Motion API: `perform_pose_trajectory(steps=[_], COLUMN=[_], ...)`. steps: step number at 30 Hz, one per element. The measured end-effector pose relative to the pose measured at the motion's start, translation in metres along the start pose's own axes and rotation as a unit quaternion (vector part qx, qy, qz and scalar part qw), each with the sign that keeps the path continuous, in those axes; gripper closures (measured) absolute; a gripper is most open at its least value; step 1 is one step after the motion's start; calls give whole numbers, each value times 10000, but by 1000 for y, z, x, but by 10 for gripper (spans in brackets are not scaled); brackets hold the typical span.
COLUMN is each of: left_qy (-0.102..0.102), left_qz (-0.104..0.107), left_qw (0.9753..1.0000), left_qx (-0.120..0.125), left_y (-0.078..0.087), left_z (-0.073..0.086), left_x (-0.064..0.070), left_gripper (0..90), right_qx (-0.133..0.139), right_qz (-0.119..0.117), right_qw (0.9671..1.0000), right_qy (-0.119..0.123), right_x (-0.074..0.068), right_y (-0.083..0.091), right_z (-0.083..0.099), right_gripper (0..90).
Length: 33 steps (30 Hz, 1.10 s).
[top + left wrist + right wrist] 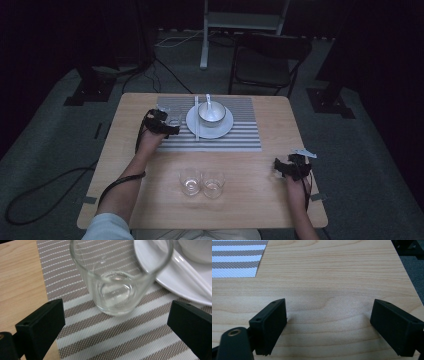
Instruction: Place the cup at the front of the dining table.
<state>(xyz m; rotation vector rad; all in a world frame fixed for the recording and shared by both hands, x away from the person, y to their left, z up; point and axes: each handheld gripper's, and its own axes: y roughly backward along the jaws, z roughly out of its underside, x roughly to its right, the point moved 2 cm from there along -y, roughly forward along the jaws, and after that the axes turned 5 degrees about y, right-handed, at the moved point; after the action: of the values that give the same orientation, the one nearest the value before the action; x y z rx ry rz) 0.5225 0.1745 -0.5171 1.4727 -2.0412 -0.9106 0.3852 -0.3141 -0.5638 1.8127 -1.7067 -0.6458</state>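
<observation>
- Left gripper (170, 121) at the 10 o'clock part of the tabletop (250, 205), jaws spread wide; a clear drinking glass (117, 277) stands just ahead of them, between the jaw lines but not touched in the left gripper view.
- Glass upright on its base, mouth up, long axis vertical; empty as far as can be seen. It sits on the striped placemat (120, 340) near the mat's left edge, just beside the white plate (160, 270).
- Plate carries a white bowl (211, 112) with a white spoon (208, 99) whose handle points to 12 o'clock. A pale stick-like piece (196, 120) lies along the plate's left side, long axis 12 to 6; cannot tell what it is.
- Right gripper (281, 167) at 4 o'clock, jaws spread, nothing between them, low over bare wood.
- Two more clear glasses (201, 182), upright, side by side at 6 o'clock, well apart from both grippers.
- Surface: light wood-grain tabletop, grey-and-white woven mat.
- Room: dim, grey carpet, dark folding chair (267, 62) at 12 o'clock, cables on the floor (50, 150).
</observation>
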Motion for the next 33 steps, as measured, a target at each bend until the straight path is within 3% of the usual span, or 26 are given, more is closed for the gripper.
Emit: perform_pose_trajectory(steps=[7, 11, 15, 17, 19, 24, 28, 30, 33], left_qy=[116, 71, 106, 97, 213, 81, 160, 283, 218], left_qz=[41, -3, 26, 36, 205, 43, 109, 259, 200], left_qw=[9998, 9998, 9993, 9984, 9981, 9986, 9977, 9968, 9972], left_qx=[122, 183, 352, 553, 547, 512, 652, 701, 685], left_y=[7, 12, 19, 26, 30, 37, 46, 50, 55], left_z=[11, 17, 25, 29, 34, 44, 50, 53, 57], left_x=[-1, -1, 1, 2, 2, 2, 1, 1, 3], left_gripper=[19, 19, 19, 19, 19, 19, 19, 19, 19], right_qx=[-1, -1, -2, -1, -1, -5, -6, -11, -8], right_qz=[3, 0, 6, 4, 1, 6, 9, 22, 18], right_qw=[10000, 10000, 10000, 10000, 10000, 10000, 10000, 10000, 10000], right_qy=[-2, -5, 3, 0, -6, 3, 6, 11, 10], right_x=[0, 0, 0, 0, 0, 0, 0, 0, 0], right_y=[0, 0, 0, 0, 0, 0, 0, 0, 0], right_z=[0, 0, 0, 0, 0, 0, 0, 0, 0], right_gripper=[131, 131, 131, 131, 131, 131, 131, 131, 131])
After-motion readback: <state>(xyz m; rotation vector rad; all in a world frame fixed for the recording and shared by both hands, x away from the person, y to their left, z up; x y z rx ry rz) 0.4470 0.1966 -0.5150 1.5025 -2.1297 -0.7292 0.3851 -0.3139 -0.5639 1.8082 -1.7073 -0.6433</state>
